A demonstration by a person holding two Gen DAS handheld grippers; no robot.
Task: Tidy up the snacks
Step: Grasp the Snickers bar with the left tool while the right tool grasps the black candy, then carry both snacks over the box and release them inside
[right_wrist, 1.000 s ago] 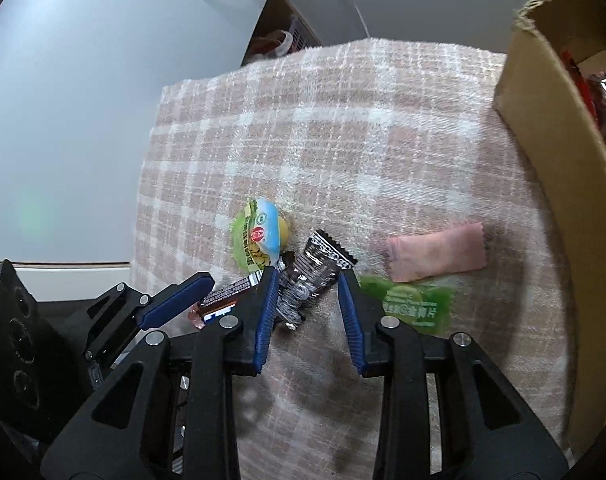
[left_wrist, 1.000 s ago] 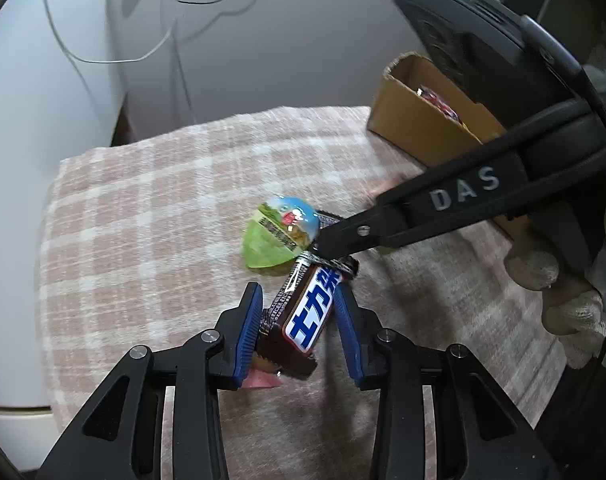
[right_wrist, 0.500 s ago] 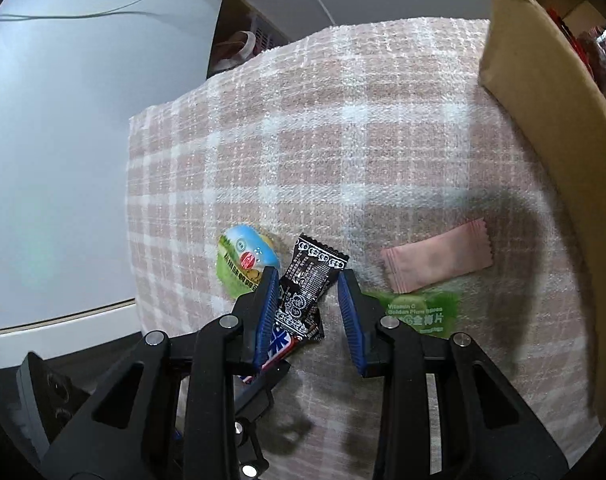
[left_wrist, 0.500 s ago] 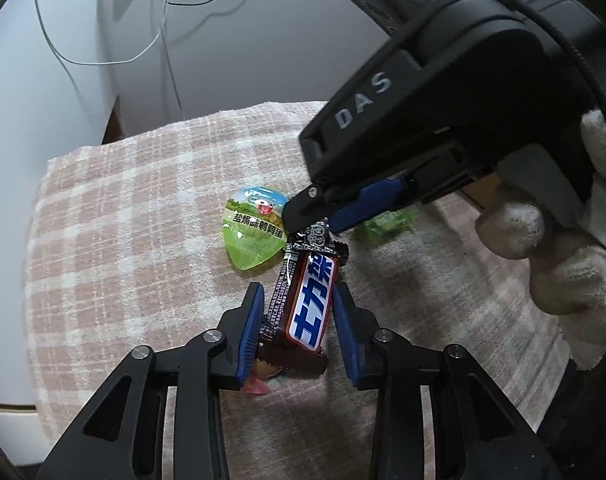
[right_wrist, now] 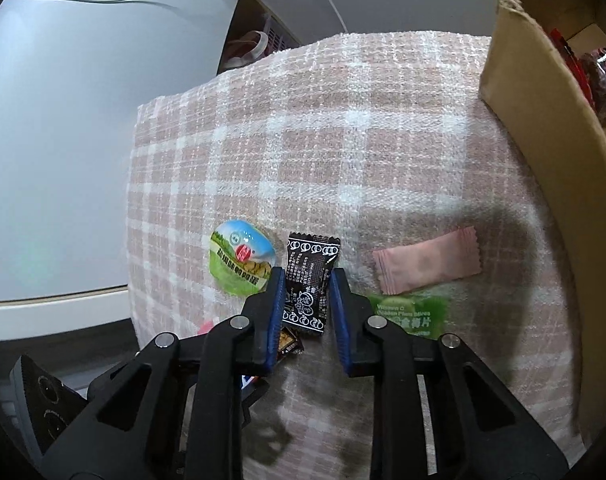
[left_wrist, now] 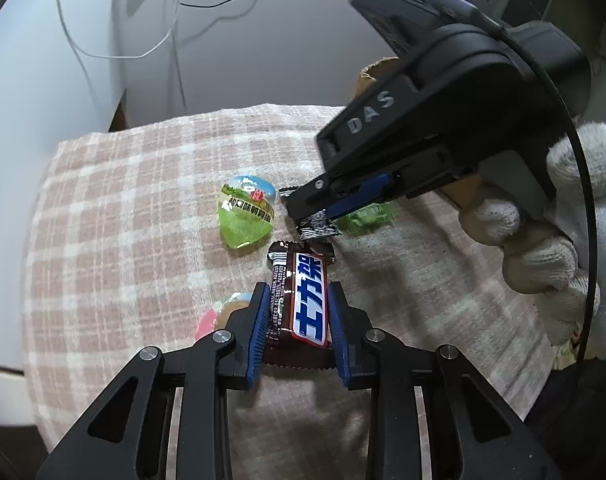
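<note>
Left wrist view, chocolate bar clamped between left hand-held gripper pads

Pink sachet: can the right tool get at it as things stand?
Probably not yet: the right tool is closed on the black candy wrapper. The pink sachet lies uncovered on the plaid cloth just to its right, so the path looks free once the tool is emptied.

a pink plaid cloth is being lain on by a green jelly cup, a pink sachet, a green sachet and a cardboard box.
</note>
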